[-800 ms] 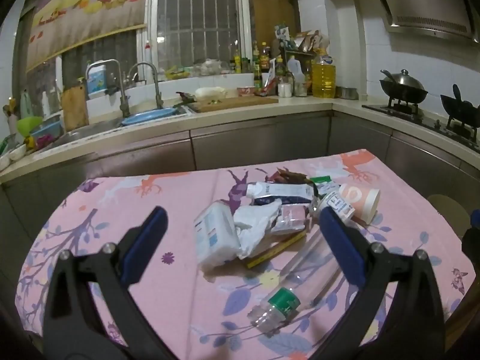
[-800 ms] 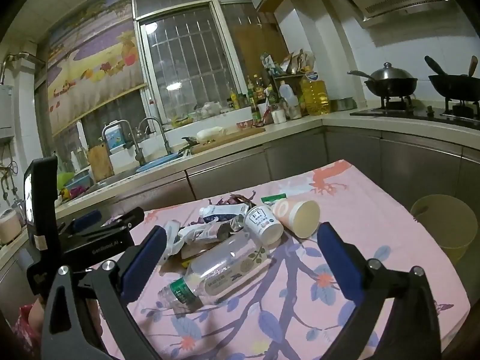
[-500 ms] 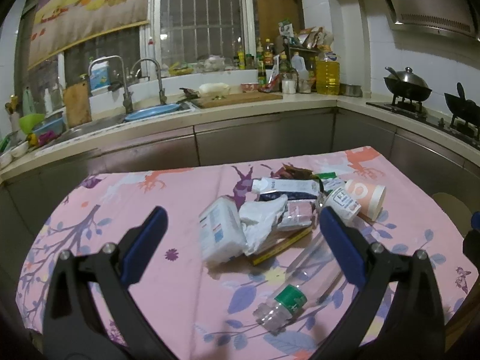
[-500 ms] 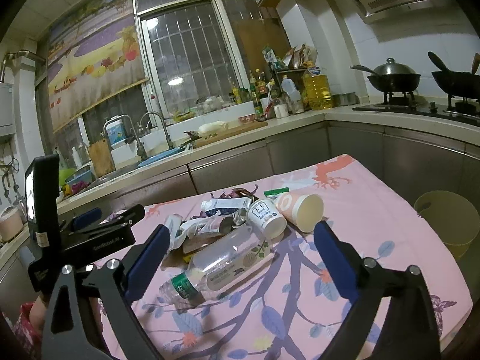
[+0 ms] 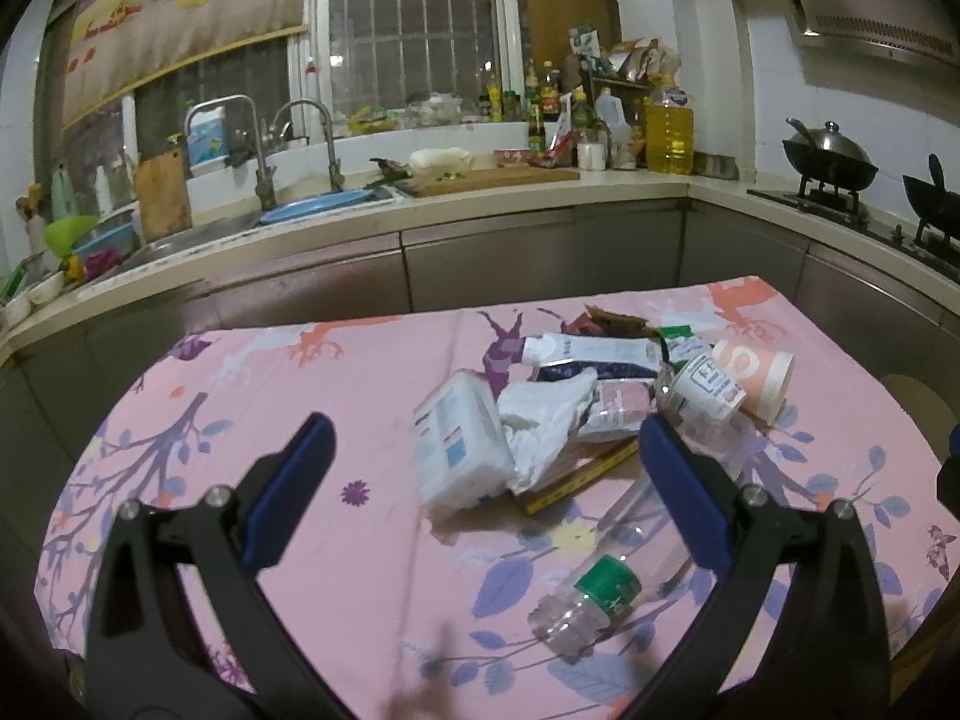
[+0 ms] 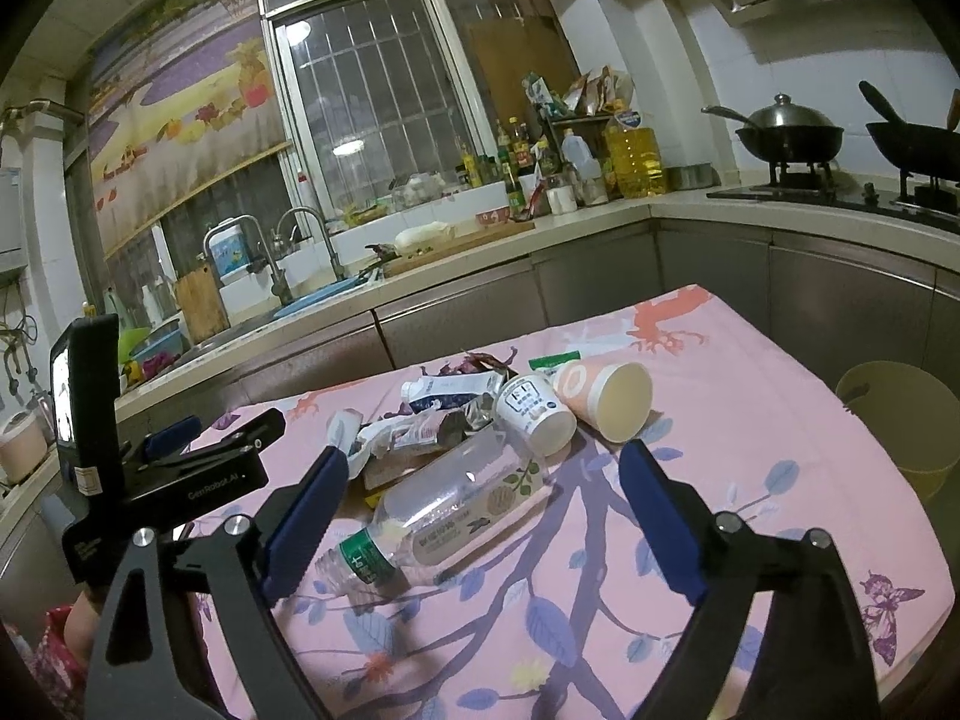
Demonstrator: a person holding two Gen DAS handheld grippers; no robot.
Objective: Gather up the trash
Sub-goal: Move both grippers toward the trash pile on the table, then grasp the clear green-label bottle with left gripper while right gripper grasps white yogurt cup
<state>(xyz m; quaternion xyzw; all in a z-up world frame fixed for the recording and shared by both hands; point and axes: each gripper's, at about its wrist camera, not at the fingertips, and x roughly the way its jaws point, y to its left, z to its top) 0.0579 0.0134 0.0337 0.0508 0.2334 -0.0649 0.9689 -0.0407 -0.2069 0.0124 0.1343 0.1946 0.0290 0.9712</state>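
A heap of trash lies on the pink flowered tablecloth [image 5: 300, 540]: a clear plastic bottle [image 6: 456, 504] with a green neck band [image 5: 606, 585], a white tissue pack [image 5: 459, 441], crumpled white wrappers [image 5: 546, 414], a white tube [image 5: 594, 351], a small white cup [image 6: 534, 411] and an orange paper cup [image 6: 612, 396] on their sides. My left gripper [image 5: 480, 462] hangs open above the table, short of the tissue pack. My right gripper [image 6: 483, 501] is open too, with the bottle lying below and between its fingers, untouched. The left gripper's body [image 6: 180, 468] shows at the left of the right wrist view.
A yellow bin [image 6: 900, 420] stands on the floor past the table's right edge. Behind the table runs a steel counter [image 5: 480, 210] with a sink, taps, a cutting board, bottles and two woks on a stove [image 6: 840, 192].
Both views have drifted slightly, and the trash sits a little lower and nearer in the right wrist view. Both grippers stay open and nothing on the table has moved.
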